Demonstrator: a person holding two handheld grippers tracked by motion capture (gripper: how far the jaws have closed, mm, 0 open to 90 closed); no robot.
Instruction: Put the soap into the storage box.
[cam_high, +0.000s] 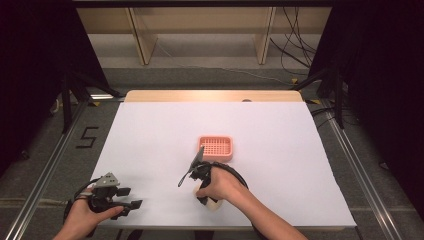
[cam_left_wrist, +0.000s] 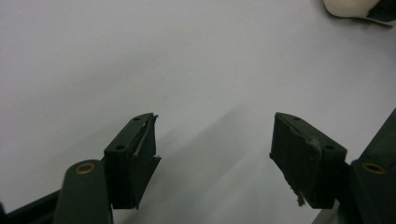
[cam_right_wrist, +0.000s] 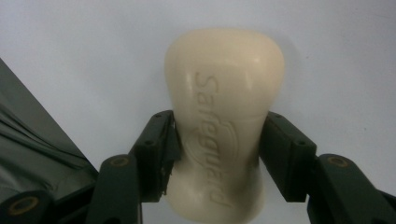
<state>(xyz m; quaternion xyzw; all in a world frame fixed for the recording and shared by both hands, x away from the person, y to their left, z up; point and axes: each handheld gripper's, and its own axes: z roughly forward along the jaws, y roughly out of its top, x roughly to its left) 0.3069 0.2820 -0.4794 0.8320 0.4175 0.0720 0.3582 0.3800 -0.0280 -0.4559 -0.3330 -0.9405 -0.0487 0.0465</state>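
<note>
A cream bar of soap (cam_right_wrist: 224, 88) with raised lettering lies on the white table cover, and my right gripper (cam_right_wrist: 217, 144) is shut on its narrow waist. From above, the soap (cam_high: 214, 205) peeks out under the person's right hand near the front edge, where the right gripper (cam_high: 205, 196) points down at the table. A pink slotted soap dish (cam_high: 201, 148) stands empty just beyond that hand. My left gripper (cam_high: 129, 197) rests at the front left, open with nothing between its jaws. In its own view the left gripper (cam_left_wrist: 215, 135) faces bare cover, with the soap (cam_left_wrist: 348, 7) at the top right.
The white cover (cam_high: 280, 130) spans the table, with a strip of bare wood (cam_high: 210, 96) at the far edge. Cables trail from both grippers. Black tripod legs (cam_high: 67, 100) and floor cables lie beyond the table's sides.
</note>
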